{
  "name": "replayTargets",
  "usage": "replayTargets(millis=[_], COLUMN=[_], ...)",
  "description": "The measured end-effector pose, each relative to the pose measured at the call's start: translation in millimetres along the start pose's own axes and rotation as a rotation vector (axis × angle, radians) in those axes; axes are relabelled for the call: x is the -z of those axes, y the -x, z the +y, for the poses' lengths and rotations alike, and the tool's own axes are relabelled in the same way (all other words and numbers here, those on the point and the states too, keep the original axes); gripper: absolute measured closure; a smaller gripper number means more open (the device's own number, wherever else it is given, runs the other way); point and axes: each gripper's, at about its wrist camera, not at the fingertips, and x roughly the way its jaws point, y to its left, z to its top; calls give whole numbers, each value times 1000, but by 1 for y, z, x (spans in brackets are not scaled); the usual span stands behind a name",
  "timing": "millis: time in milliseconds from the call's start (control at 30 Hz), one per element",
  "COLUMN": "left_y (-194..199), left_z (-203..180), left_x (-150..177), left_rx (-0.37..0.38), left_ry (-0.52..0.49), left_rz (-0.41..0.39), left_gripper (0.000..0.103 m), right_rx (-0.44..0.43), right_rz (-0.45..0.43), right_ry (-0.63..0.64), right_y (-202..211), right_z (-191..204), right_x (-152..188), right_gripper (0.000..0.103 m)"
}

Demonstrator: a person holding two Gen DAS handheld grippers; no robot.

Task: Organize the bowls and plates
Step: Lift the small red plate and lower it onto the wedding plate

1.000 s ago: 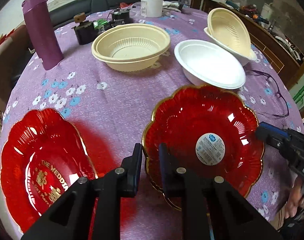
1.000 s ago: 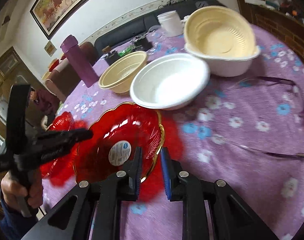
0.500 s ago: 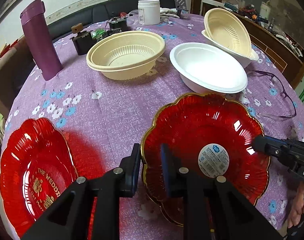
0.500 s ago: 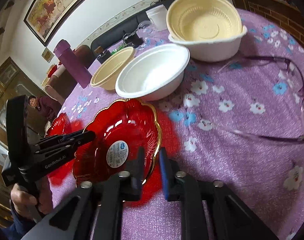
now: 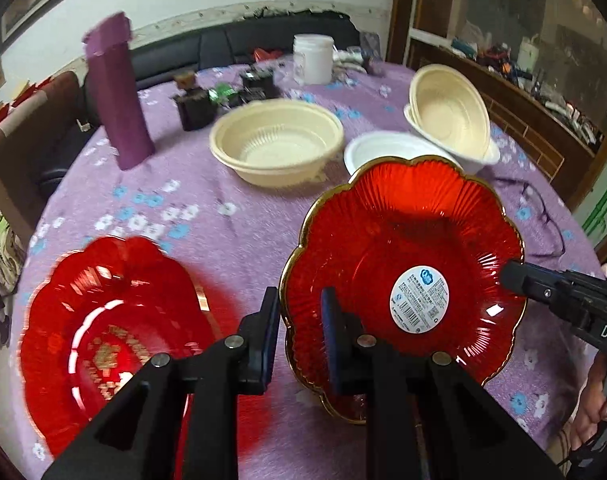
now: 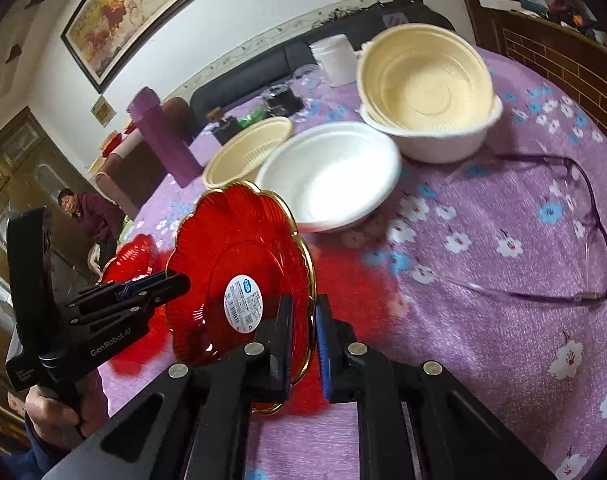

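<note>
Red plate (image 5: pixel 403 256) tilts, opposite rims pinched by both grippers' fingers (image 6: pixel 281 344), level.

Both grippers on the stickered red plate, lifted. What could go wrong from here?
1. The stickered plate hangs tilted, pinched only at opposite rim edges by the left gripper and right gripper; uneven motion could let the glossy rim slip.
2. Its far edge overlaps the white bowl in both views; pushing forward may knock it.
3. Glasses lie beside the right gripper; a wide swing could catch them.
</note>
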Motion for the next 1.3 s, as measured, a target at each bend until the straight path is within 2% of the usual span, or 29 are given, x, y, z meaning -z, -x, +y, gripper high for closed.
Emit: replayTargets(millis=[133, 300, 433, 733, 867, 1067, 1300], left_y=[20, 41, 49, 54, 46, 31, 24], left_z=[20, 55, 93, 165, 181, 196, 199], left_x=[-2, 4, 16, 44, 52, 60, 63], left_rx=[-9, -56, -93, -150, -179, -181, -202], left_ry=[38, 105, 184, 341, 382, 421, 420], left_rz=[-40, -77, -76, -49, -24, 10, 21], left_gripper=[79, 79, 79, 79, 79, 79, 79], right_rx=[-20, -60, -98, -150, -136, -112, -63], right_rz=[-3, 13, 30, 130, 167, 223, 215], right_ry=[37, 97, 145, 248, 285, 303, 367], right_y=[2, -9, -24, -84, -110, -141, -149], right_z=[20, 57, 89, 159, 178, 185, 194], right_x=[-8, -18, -22, -24, -20, -13, -6], right_gripper=[91, 91, 91, 91, 91, 91, 91])
